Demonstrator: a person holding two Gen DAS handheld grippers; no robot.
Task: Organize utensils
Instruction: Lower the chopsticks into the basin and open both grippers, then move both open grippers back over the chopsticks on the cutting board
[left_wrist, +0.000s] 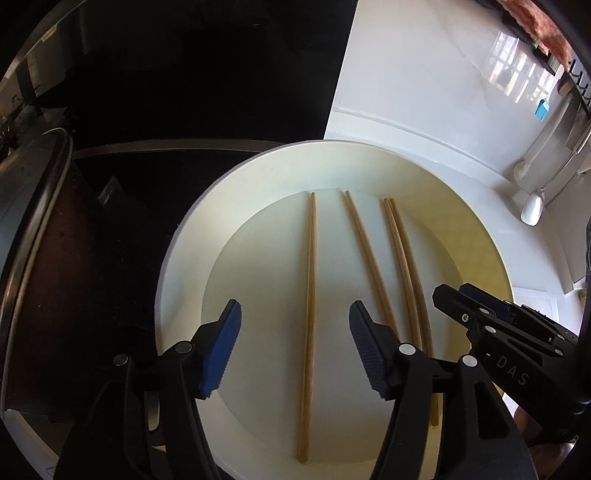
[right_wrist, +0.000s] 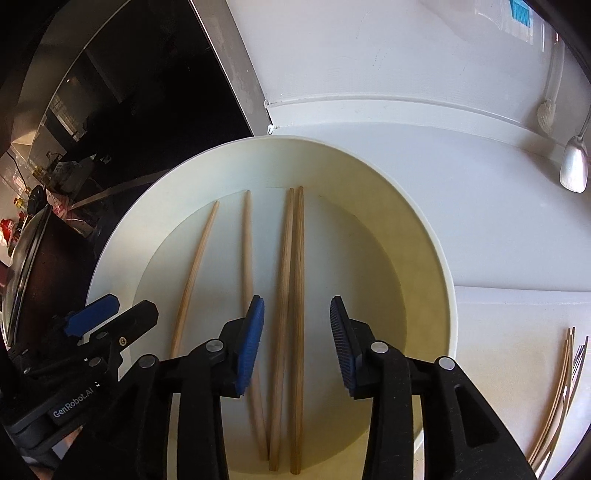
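Observation:
Several wooden chopsticks lie lengthwise in a round white basin (left_wrist: 177, 266). In the left wrist view a single chopstick (left_wrist: 309, 288) runs between my open left gripper (left_wrist: 291, 350), a second one (left_wrist: 364, 251) lies to its right, and a touching pair (left_wrist: 404, 266) lies further right. My right gripper (left_wrist: 458, 295) shows at the right with its jaws close together over the basin's right side. In the right wrist view my right gripper (right_wrist: 297, 343) is open above the touching pair (right_wrist: 291, 273). My left gripper (right_wrist: 110, 314) shows at the left edge of the basin (right_wrist: 436, 258).
Several more chopsticks and thin metal utensils (right_wrist: 557, 398) lie on the white counter at the right. A metal spoon (right_wrist: 574, 166) and a white utensil (right_wrist: 546, 110) rest near the back right. A dark stovetop (left_wrist: 147, 110) and a pot (left_wrist: 33, 229) sit left.

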